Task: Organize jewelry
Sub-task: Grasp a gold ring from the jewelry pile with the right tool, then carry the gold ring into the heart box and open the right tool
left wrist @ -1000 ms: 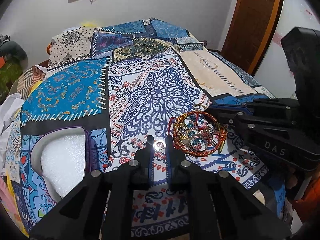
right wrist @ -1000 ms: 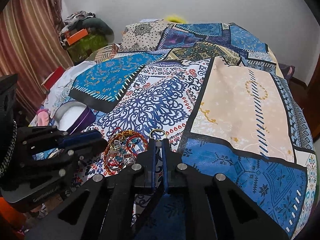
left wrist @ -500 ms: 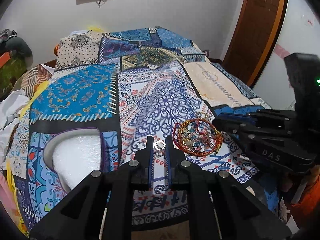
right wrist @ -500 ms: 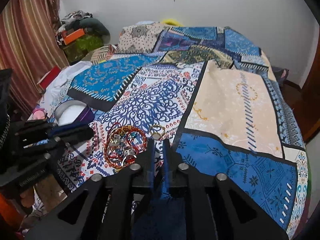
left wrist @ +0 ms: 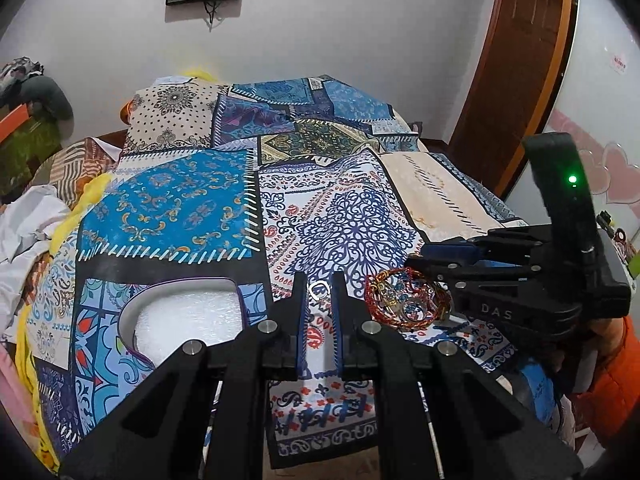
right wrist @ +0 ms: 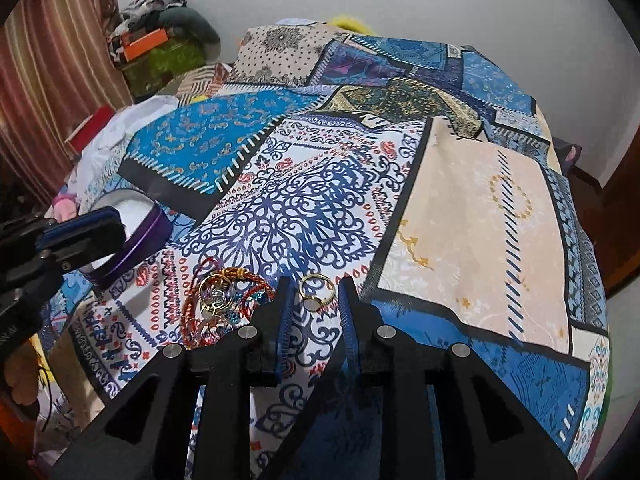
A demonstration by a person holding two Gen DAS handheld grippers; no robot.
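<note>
The left gripper (left wrist: 319, 286) pinches a small silver ring (left wrist: 319, 289) between its blue pads, the ring's opening facing the camera, raised over the patchwork bedspread (left wrist: 172, 204) near its front edge; the right gripper (right wrist: 314, 292) has just been parting its jaws and now stands narrowly apart, pads clear of the two gold rings (right wrist: 316, 286) lying flat on the cloth between its tips; a tangle of red and gold bangles (right wrist: 212, 300) lies just left of them, flat, near the same front edge; a round purple-rimmed tin (left wrist: 188, 312) with white padding sits toward the bedspread's left edge.
</note>
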